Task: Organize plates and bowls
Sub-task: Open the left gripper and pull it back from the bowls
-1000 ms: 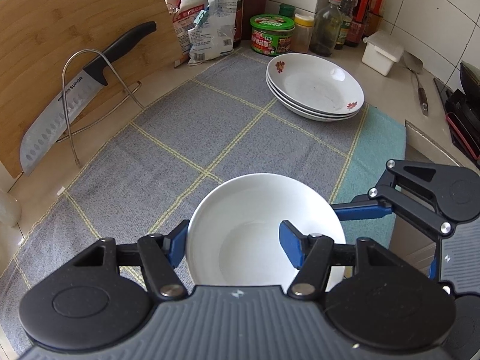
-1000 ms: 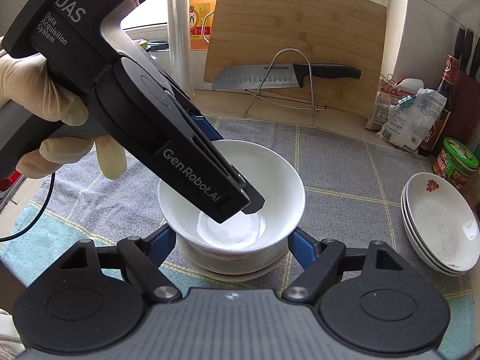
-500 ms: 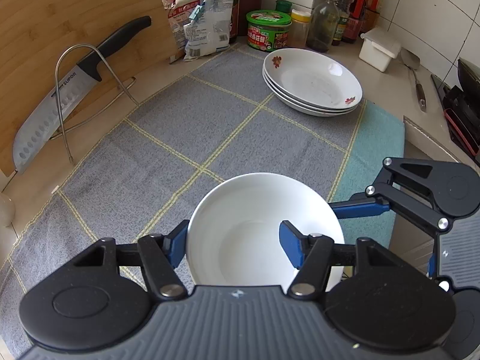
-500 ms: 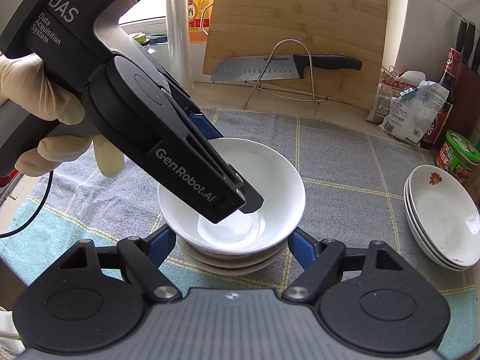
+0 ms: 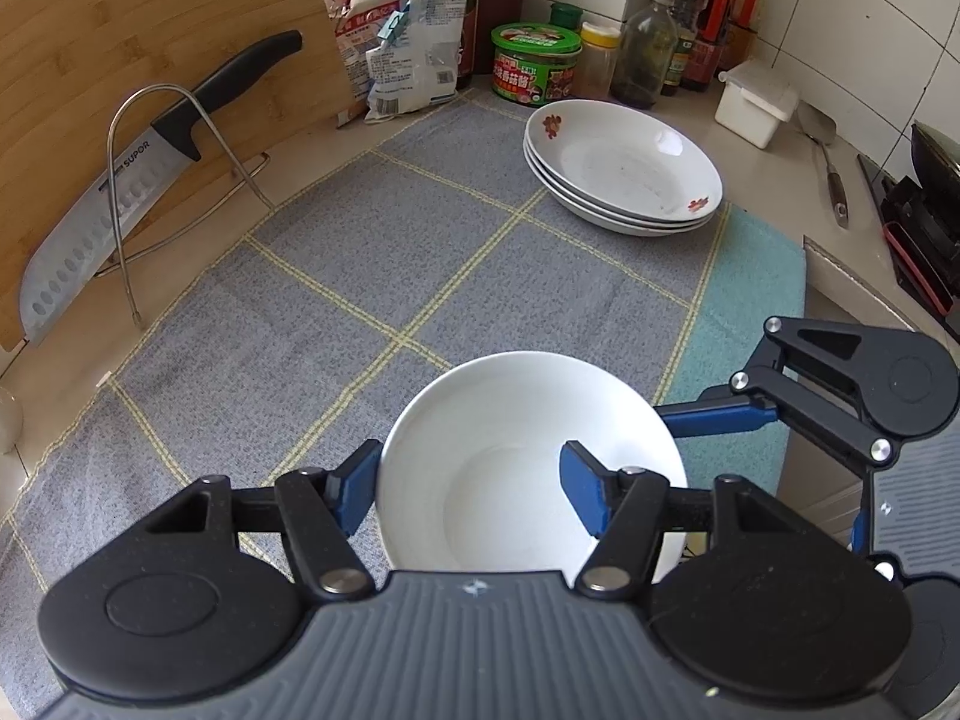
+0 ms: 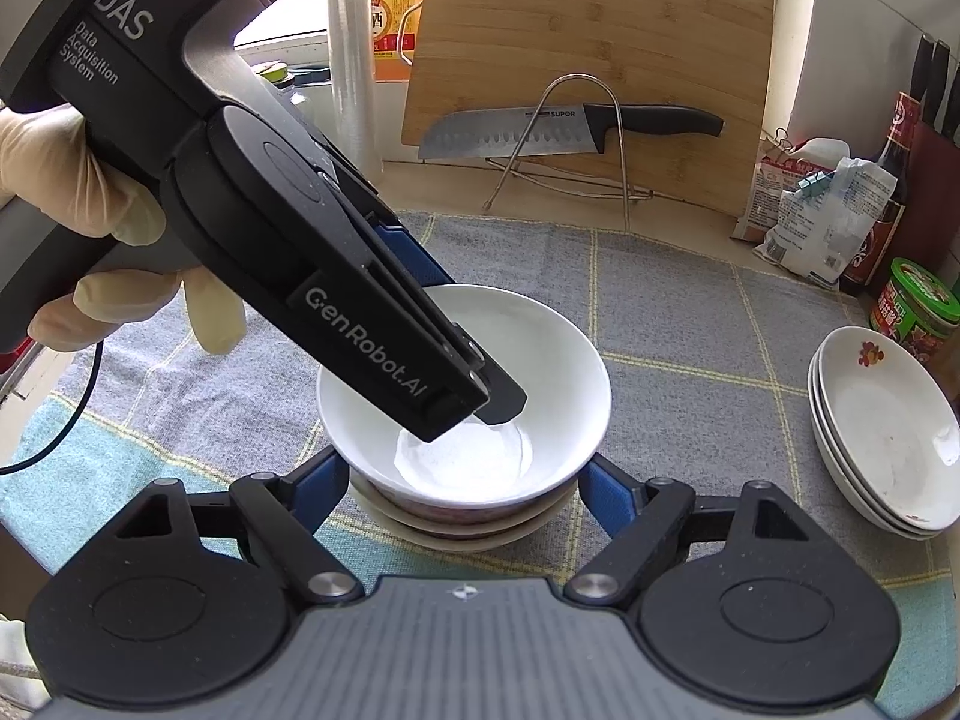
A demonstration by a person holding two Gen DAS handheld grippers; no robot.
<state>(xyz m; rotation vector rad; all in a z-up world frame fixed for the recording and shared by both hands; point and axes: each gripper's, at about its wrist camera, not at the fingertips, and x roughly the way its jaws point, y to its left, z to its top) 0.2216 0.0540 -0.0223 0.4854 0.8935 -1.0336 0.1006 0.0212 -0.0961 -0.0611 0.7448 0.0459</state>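
Though not yet clear of the white bowl [image 5: 510, 420], opening now at the left gripper [image 5: 471, 480]: one blue pad outside the bowl's left rim, the other down in the hollow, neither seen pressing the wall. Nested on top of a short stack of bowls [image 6: 456, 525], low centre of both views, on the grey checked cloth [image 5: 360, 252] over the counter [image 5: 312, 144].

Opening too at the right gripper [image 6: 462, 486], jaws spread to either side of that stack at the height of the lower bowls, pads just beside the ware, no squeeze apparent. So: nothing gripped, bowl at rest dead ahead of both pairs of jaws, between them rather than off to a side. Round, hence no long axis to line up with.

Equally near to both. Left tool reaching in from the upper left of the right wrist view, gloved hand [image 6: 66, 192] on its handle, pitched steeply down into the bowl; right one tilted down less sharply, square on to the stack. Well apart toward the right edge, three flowered plates [image 5: 624, 174] already piled.

Judging by this, bowl placement about finished; next, probably a straight lift of the inner pad up and out without snagging the rim.
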